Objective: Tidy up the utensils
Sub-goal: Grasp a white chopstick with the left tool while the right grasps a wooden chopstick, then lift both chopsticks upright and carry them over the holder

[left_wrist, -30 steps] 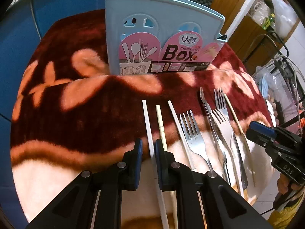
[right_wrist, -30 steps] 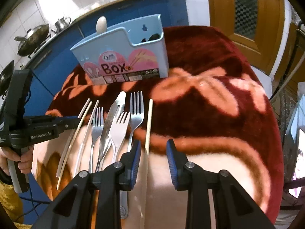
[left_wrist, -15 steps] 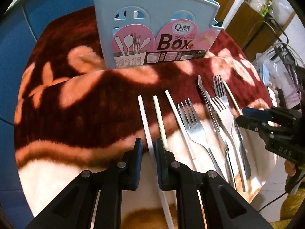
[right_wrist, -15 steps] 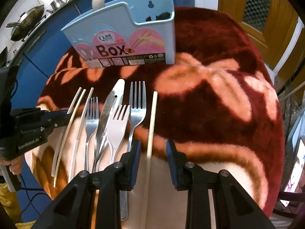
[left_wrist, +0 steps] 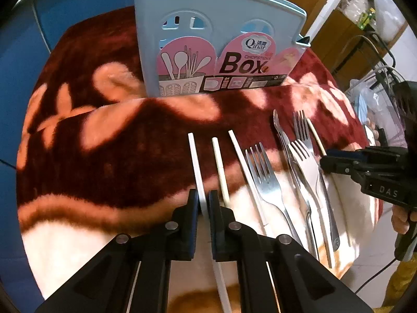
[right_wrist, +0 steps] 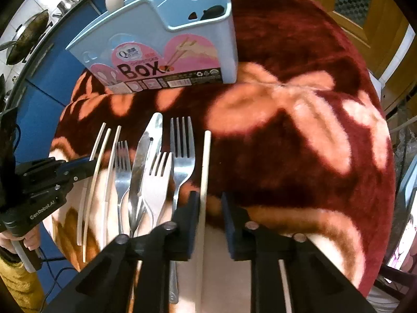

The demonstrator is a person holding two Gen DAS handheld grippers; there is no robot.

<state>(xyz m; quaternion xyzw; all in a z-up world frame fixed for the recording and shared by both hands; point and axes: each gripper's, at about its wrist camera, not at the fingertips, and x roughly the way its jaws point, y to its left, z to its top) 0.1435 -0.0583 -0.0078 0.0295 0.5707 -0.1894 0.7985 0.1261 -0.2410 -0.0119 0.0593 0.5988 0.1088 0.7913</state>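
Note:
A light blue chopsticks box [left_wrist: 219, 41] stands upright at the back of the red flowered blanket; it also shows in the right wrist view [right_wrist: 166, 49]. Chopsticks, three forks and a knife [right_wrist: 142, 161] lie in a row in front of it. My left gripper [left_wrist: 202, 203] is shut on a white chopstick [left_wrist: 195, 161], the leftmost one. My right gripper [right_wrist: 211, 206] is open around a cream chopstick [right_wrist: 204, 167], the rightmost one, which lies close to its left finger.
The blanket [right_wrist: 299, 135] covers a round table that drops off on all sides. Blue cabinets [left_wrist: 65, 2] are behind the box. Wooden doors [right_wrist: 365, 5] and a wire rack [left_wrist: 378, 88] stand to the right.
My left gripper closed from a narrow gap onto the white chopstick. My right gripper moved forward along the cream chopstick, which now lies between its fingers.

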